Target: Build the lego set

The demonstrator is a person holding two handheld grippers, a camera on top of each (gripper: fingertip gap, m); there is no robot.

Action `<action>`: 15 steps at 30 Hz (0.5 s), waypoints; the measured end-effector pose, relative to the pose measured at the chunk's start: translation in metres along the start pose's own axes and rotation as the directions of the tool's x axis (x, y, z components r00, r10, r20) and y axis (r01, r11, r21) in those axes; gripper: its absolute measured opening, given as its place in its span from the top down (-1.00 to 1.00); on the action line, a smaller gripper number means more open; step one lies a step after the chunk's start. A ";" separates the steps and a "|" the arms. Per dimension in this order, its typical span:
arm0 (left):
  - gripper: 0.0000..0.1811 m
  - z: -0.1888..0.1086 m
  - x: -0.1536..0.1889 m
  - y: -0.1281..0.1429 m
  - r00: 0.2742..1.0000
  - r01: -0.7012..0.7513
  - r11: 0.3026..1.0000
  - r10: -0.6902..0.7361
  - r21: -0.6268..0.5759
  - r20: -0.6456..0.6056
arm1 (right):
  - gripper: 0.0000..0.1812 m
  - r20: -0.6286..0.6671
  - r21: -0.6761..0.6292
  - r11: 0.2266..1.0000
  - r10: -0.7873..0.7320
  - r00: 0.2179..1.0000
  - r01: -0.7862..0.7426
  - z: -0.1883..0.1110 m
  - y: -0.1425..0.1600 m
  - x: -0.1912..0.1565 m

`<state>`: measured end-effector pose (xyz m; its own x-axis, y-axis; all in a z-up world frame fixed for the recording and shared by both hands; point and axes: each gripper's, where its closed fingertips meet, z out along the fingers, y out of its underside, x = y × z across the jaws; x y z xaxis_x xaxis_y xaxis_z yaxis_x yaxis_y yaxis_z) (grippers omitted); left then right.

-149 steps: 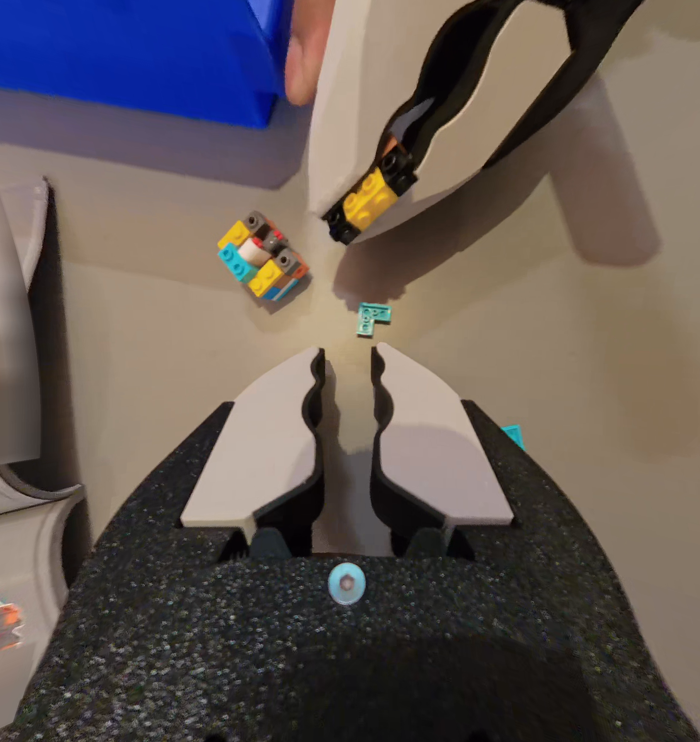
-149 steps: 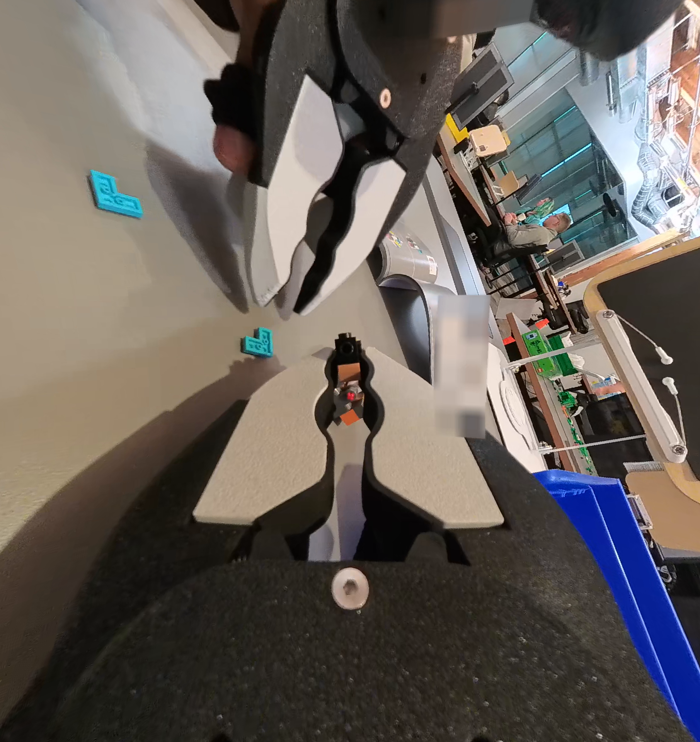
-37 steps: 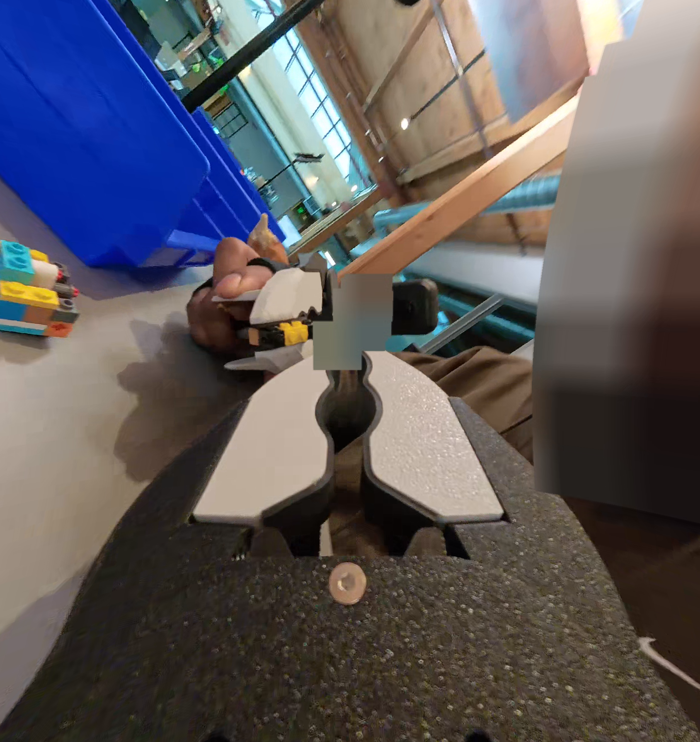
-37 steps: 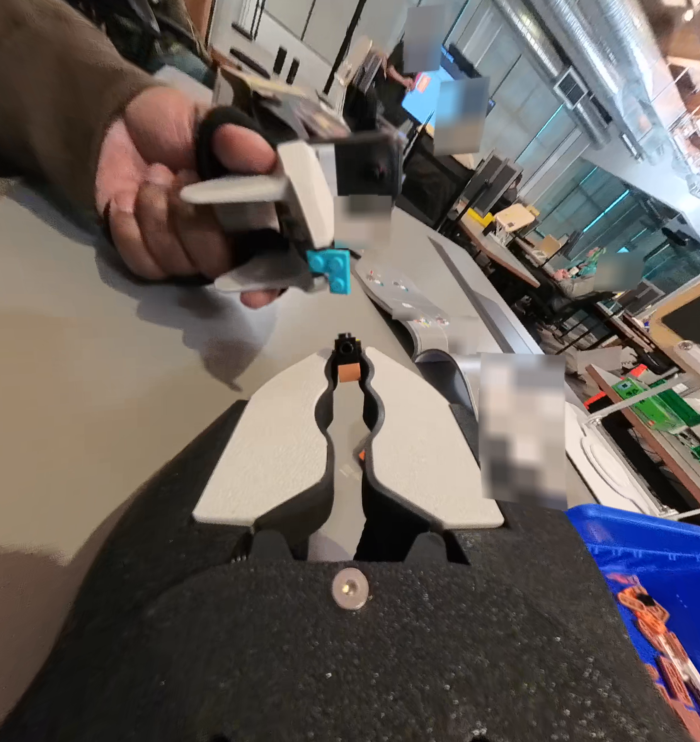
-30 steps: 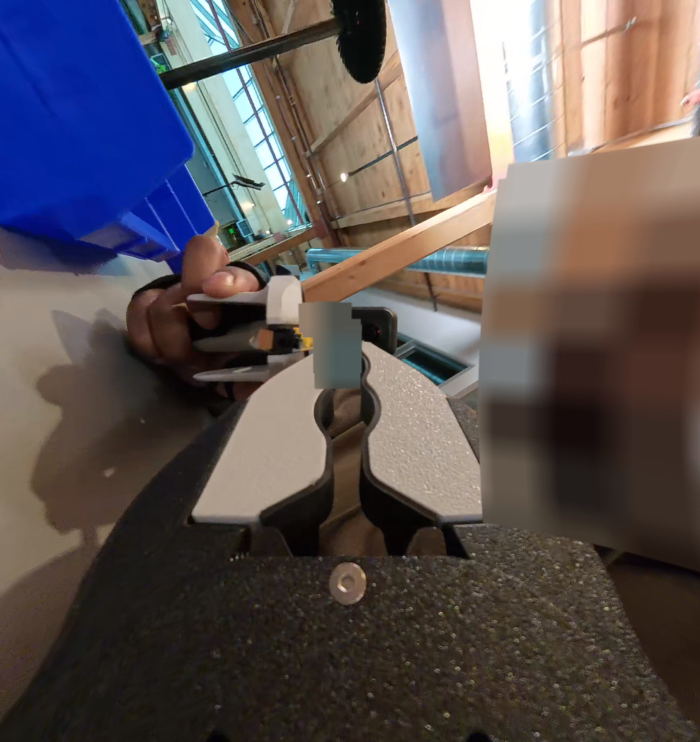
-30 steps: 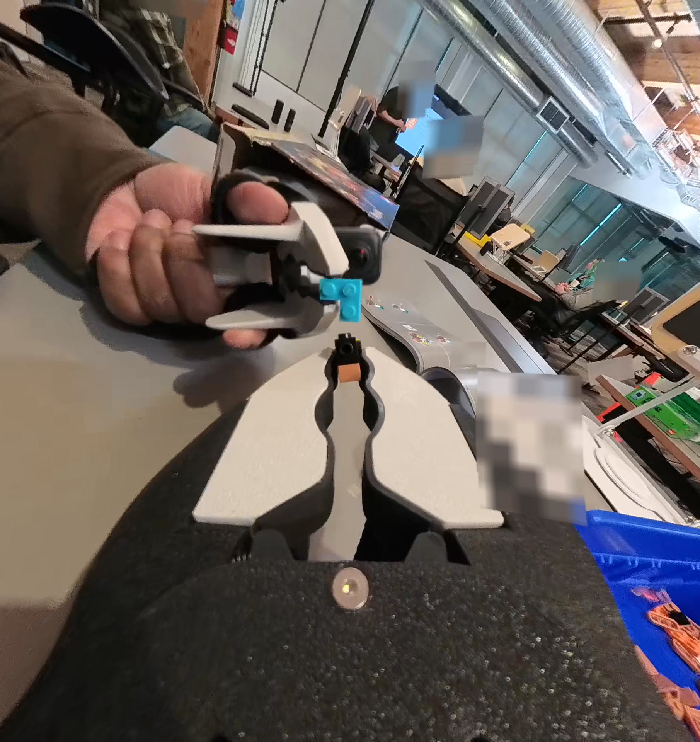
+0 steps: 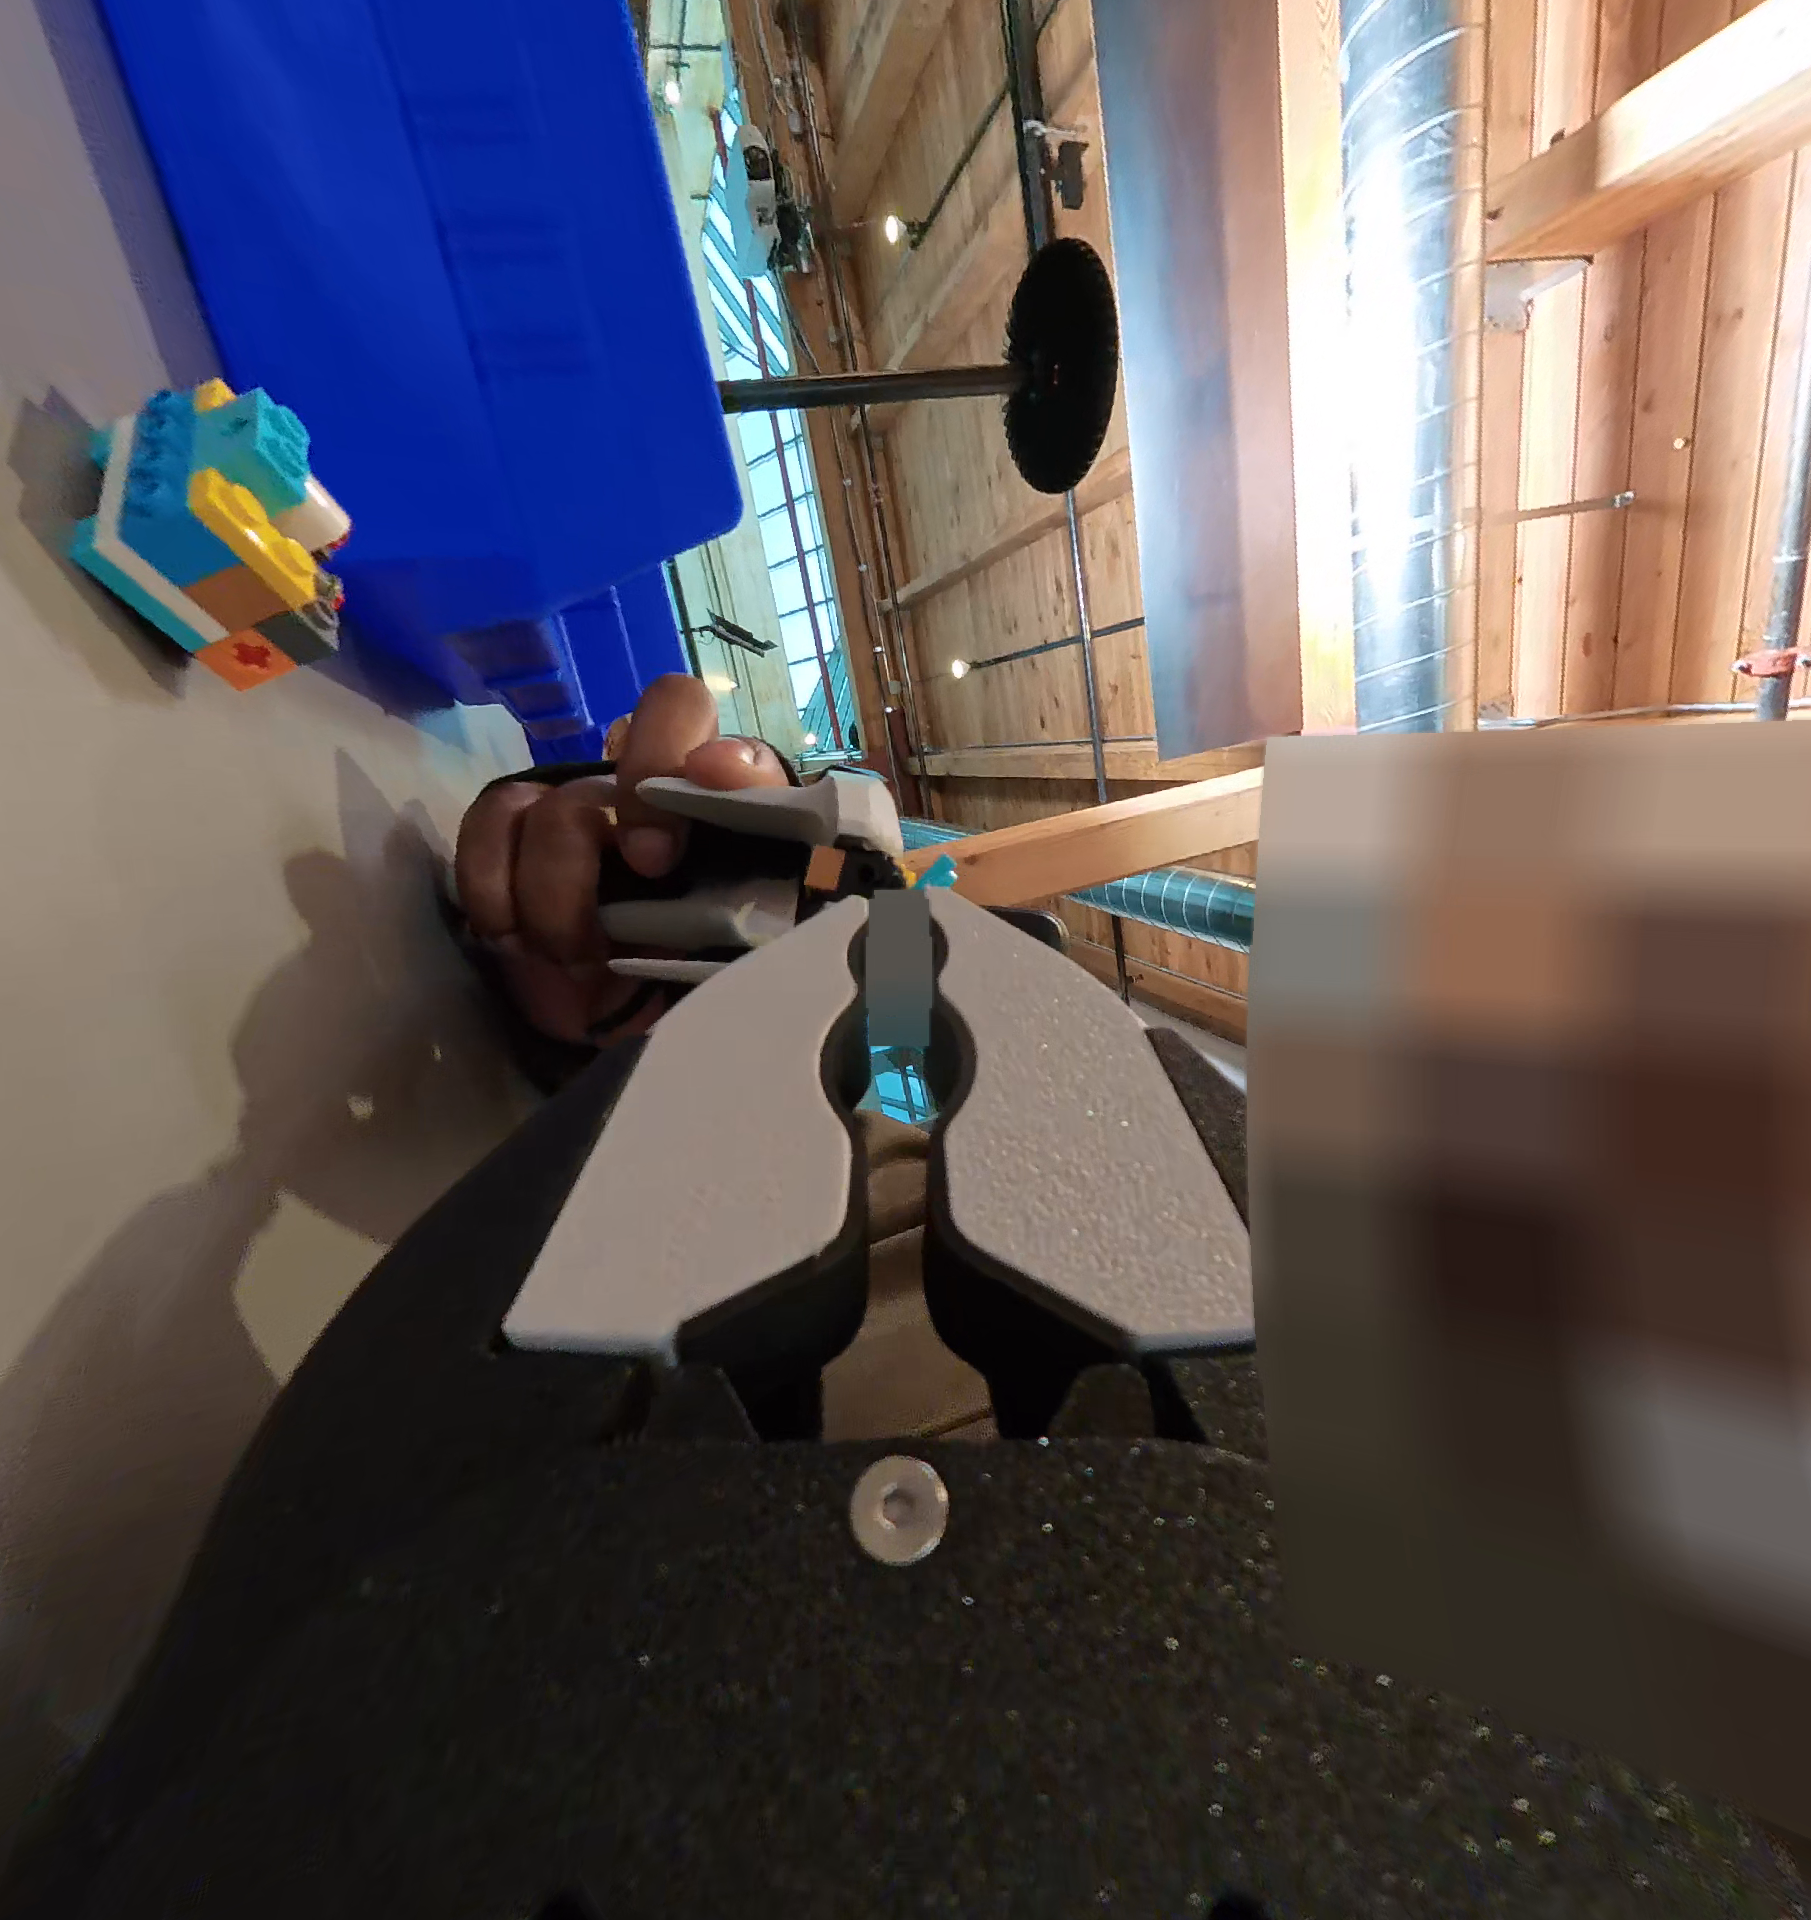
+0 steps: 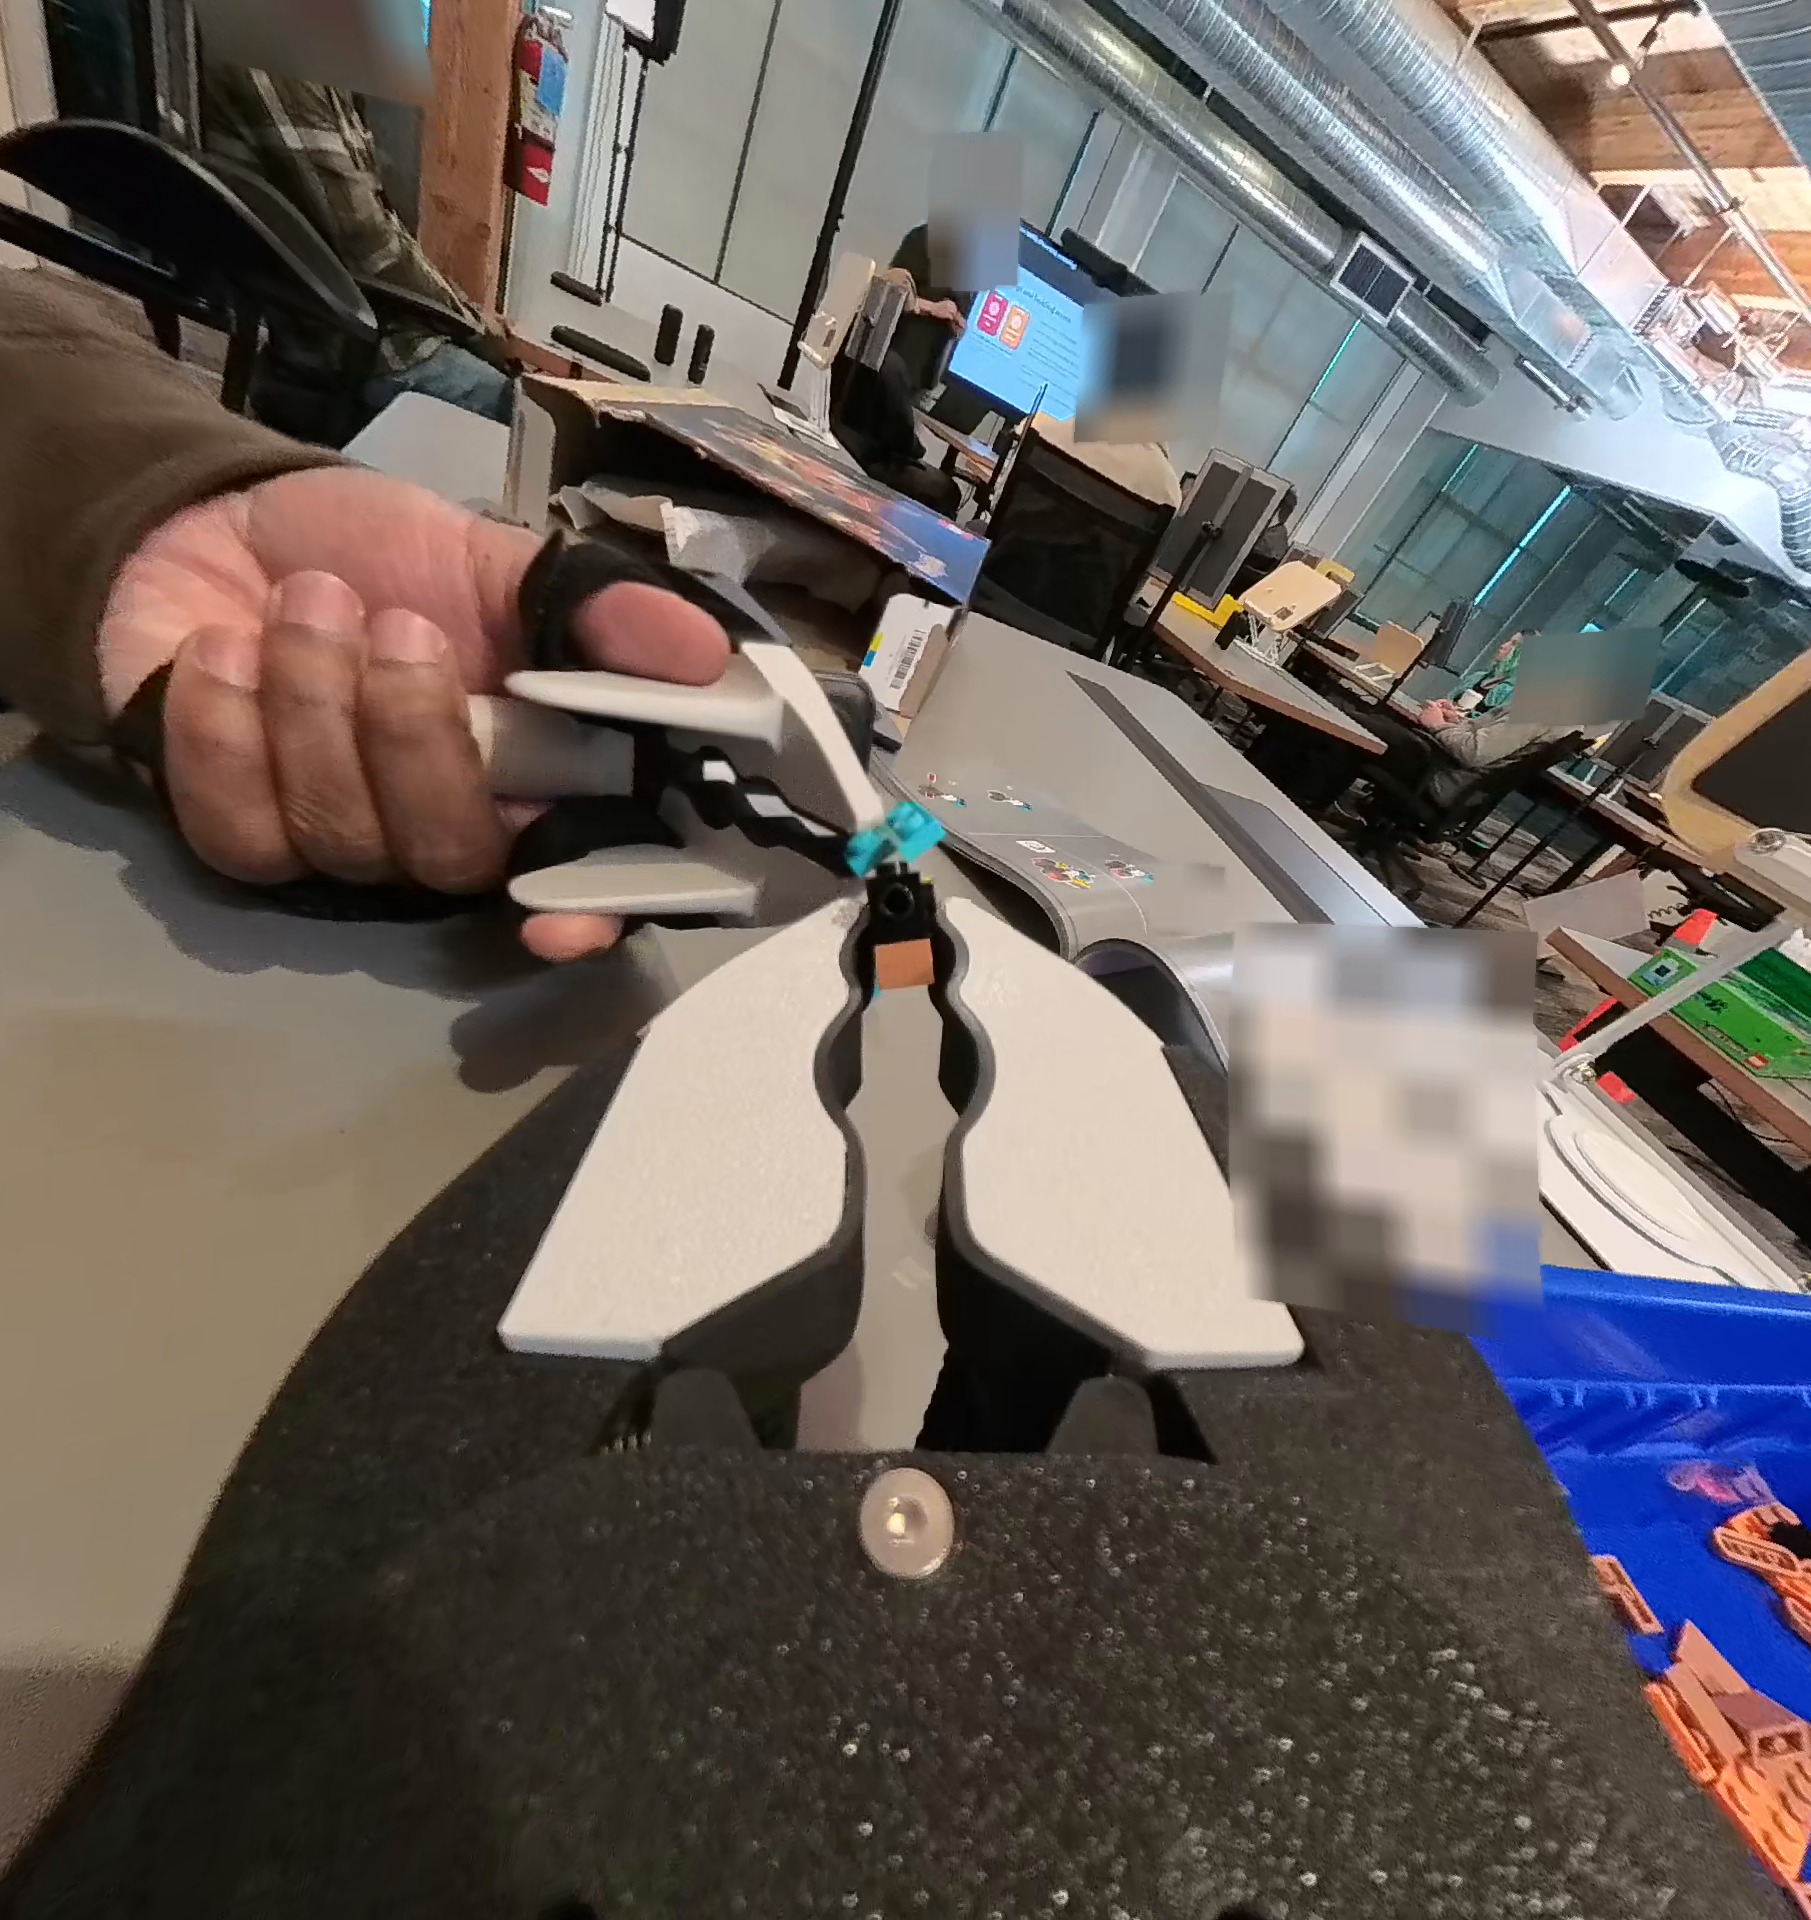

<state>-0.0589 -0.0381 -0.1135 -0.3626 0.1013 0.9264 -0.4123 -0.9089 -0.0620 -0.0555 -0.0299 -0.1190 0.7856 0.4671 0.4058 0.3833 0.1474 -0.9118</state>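
My left gripper (image 7: 896, 904) is shut on a small teal plate (image 7: 937, 871) at its fingertips. In the right wrist view the left gripper (image 8: 859, 831) is held by a hand (image 8: 309, 717), and the teal plate (image 8: 896, 836) meets the top of a small black and orange brick assembly (image 8: 901, 940). My right gripper (image 8: 901, 914) is shut on that assembly. In the left wrist view the right gripper (image 7: 854, 868) sits just left of my left fingertips, tip to tip. A mosaic patch hides part of the gap between the left fingers.
A multi-coloured lego build (image 7: 210, 530) lies on the grey table (image 7: 101, 935) beside a blue bin (image 7: 413, 260). The blue bin (image 8: 1659, 1403) at lower right holds several orange-brown pieces (image 8: 1774, 1683). A grey curved sheet with small pictures (image 8: 1088, 821) lies beyond the grippers. Both grippers' tips are close together, under 4 cm apart.
Five seconds ago my left gripper was open and empty over the teal plate on the table. It now holds the plate, which has closed in over the last second onto the right gripper's assembly.
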 end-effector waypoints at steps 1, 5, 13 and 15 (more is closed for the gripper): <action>0.95 0.000 -0.001 0.000 1.000 0.000 1.000 0.000 0.001 0.009 | 0.90 0.000 -0.009 1.000 -0.008 1.000 0.008 0.001 0.001 -0.001; 0.96 0.000 -0.004 -0.001 0.999 -0.021 1.000 0.021 -0.002 0.038 | 0.90 0.004 -0.020 1.000 -0.013 1.000 0.013 0.001 0.003 -0.002; 0.96 -0.001 -0.008 -0.003 0.993 -0.025 0.999 0.021 0.036 0.118 | 0.90 0.003 -0.039 0.999 -0.006 1.000 0.006 0.002 0.006 -0.001; 0.96 -0.002 -0.010 -0.004 0.991 -0.018 0.998 0.010 0.061 0.137 | 0.90 0.005 -0.045 0.999 -0.007 1.000 0.007 0.003 0.007 -0.002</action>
<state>-0.0555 -0.0342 -0.1234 -0.2490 0.0363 0.9678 -0.3538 -0.9337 -0.0560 -0.0554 -0.0274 -0.1265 0.7807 0.4702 0.4115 0.4104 0.1108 -0.9052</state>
